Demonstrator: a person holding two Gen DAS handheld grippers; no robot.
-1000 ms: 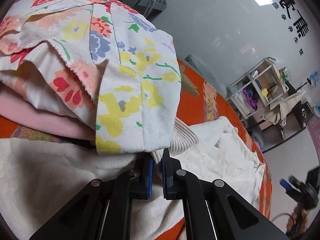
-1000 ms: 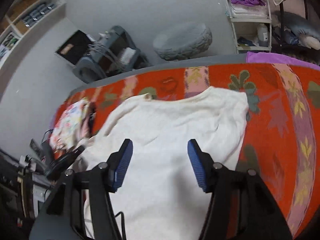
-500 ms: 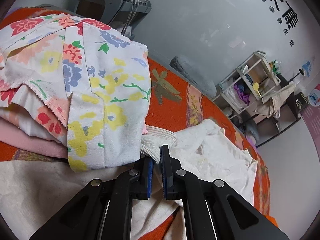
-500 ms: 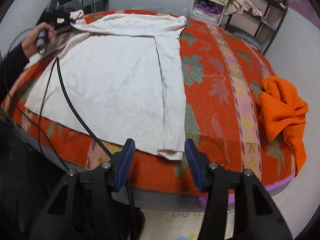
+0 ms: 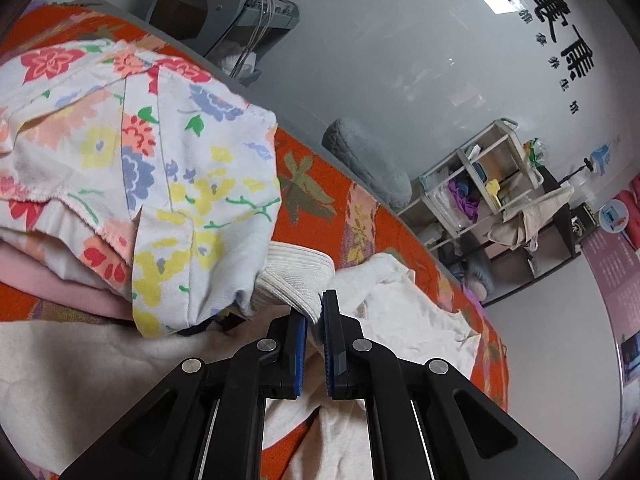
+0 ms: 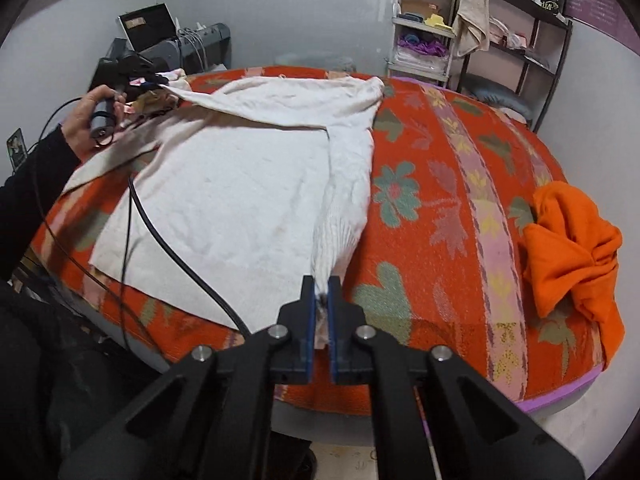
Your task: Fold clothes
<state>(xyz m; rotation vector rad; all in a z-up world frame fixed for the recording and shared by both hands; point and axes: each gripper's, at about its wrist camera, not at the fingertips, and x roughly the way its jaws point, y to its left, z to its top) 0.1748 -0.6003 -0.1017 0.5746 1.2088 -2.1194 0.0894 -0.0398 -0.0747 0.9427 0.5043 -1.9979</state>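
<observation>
A cream knit sweater lies spread flat on an orange patterned bed cover. My right gripper is shut on the ribbed cuff of its right sleeve at the near edge of the bed. My left gripper is shut on the ribbed cuff of the other sleeve, at the far left of the bed next to a stack of folded clothes. The left gripper also shows in the right wrist view, in the person's hand.
A floral folded garment tops a stack on a pink one by the left cuff. A crumpled orange garment lies at the bed's right. A black cable crosses the sweater. Shelves and a printer stand behind the bed.
My right gripper dropped to the near sleeve cuff and shut on it. My left gripper, still holding its cuff, drew a little away from the floral stack.
</observation>
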